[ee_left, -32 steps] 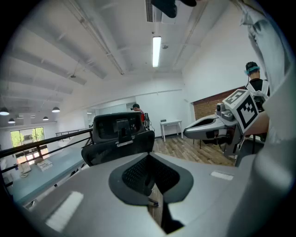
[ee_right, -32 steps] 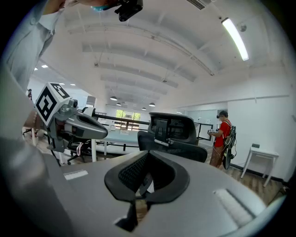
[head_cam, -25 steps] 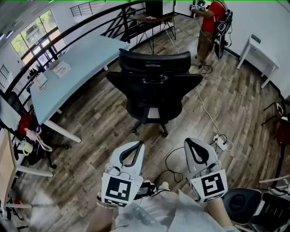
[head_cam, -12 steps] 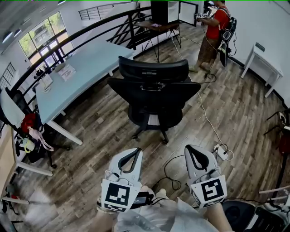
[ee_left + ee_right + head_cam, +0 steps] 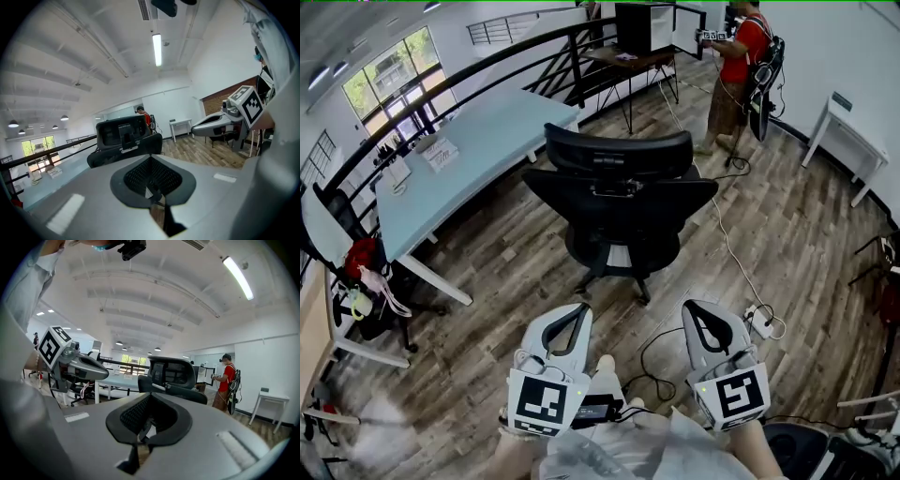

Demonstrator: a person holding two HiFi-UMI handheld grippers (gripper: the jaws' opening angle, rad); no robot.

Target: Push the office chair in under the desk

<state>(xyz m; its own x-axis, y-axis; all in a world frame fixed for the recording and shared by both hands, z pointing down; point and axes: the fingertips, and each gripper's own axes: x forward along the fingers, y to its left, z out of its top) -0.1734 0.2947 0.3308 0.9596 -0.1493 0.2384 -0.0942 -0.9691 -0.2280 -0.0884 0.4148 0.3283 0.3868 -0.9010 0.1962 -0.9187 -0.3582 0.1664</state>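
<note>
Left tongs (image 5: 580,308) and right tongs (image 5: 693,307) were clamped shut on nothing — fit for shoving, likely — and well short of the office chair (image 5: 619,202), which stood backrest toward them, beside the table (image 5: 478,131) (not under it).

- Daylight is streaming through the tall black-framed windows (image 5: 394,84), blowing out their panes in the head view.
- A long white ceiling tube lamp (image 5: 157,49) is glaring in the left gripper view.
- Both gripper views are bulging heavily and darkening to black at the corners.
- Only a soft shadow is lying under the black mesh office chair (image 5: 619,202).
</note>
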